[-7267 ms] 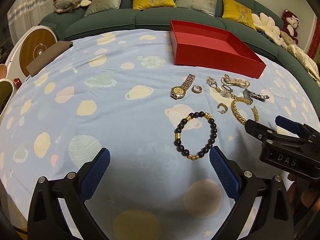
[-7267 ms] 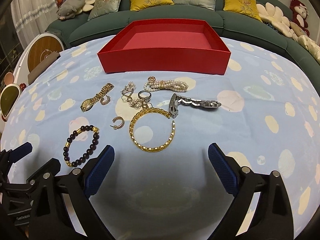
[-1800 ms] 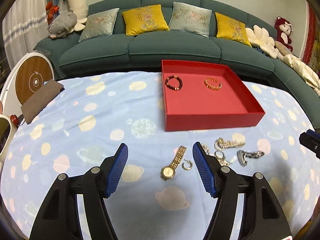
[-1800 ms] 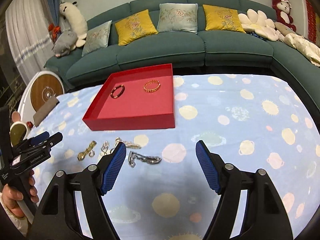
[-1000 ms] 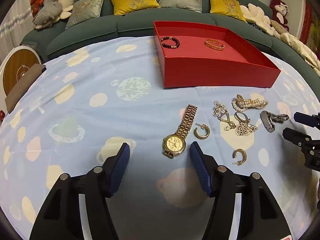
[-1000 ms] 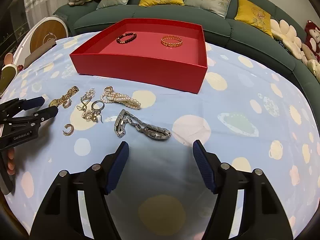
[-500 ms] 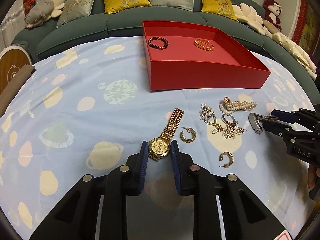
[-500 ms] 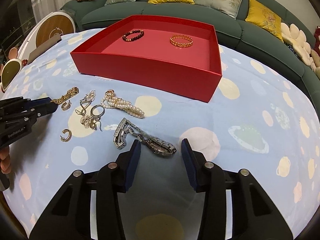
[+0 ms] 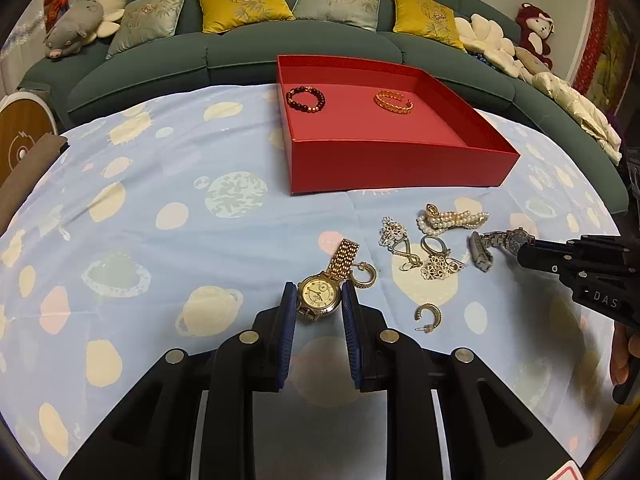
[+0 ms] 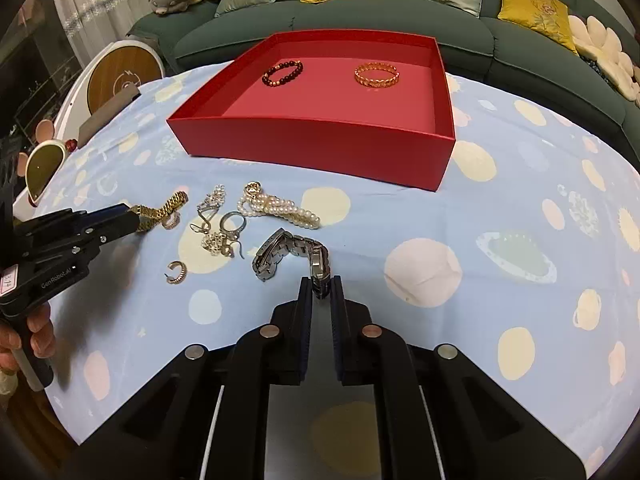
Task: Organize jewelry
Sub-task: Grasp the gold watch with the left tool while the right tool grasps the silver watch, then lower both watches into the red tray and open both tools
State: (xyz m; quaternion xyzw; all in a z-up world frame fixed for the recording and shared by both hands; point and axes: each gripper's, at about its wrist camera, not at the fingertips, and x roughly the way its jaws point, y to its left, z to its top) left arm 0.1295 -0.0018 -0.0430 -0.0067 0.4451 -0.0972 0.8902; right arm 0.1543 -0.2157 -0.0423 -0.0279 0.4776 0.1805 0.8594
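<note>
My left gripper [image 9: 319, 300] is shut on the gold watch [image 9: 320, 295], gripping its case on the tablecloth; its gold band [image 10: 160, 208] shows in the right wrist view. My right gripper [image 10: 321, 286] is shut on the silver watch [image 10: 294, 254], also seen in the left wrist view [image 9: 494, 242]. The red tray [image 9: 396, 160] at the back holds a dark bead bracelet [image 9: 306, 99] and a gold bracelet [image 9: 393, 101]. A pearl bracelet [image 9: 452, 218], silver earrings [image 9: 412, 248] and two gold hoop earrings [image 9: 429, 314] lie between the watches.
The round table has a blue planet-print cloth [image 9: 160, 220]. A green sofa with cushions [image 9: 240, 0] curves behind it. A brown pouch [image 9: 24, 160] lies at the table's left edge, beside a round white device [image 10: 120, 68].
Both grippers have closed: the left jaws narrowed onto the gold watch's case, the right jaws narrowed onto the silver watch, whose near end has lifted and bent.
</note>
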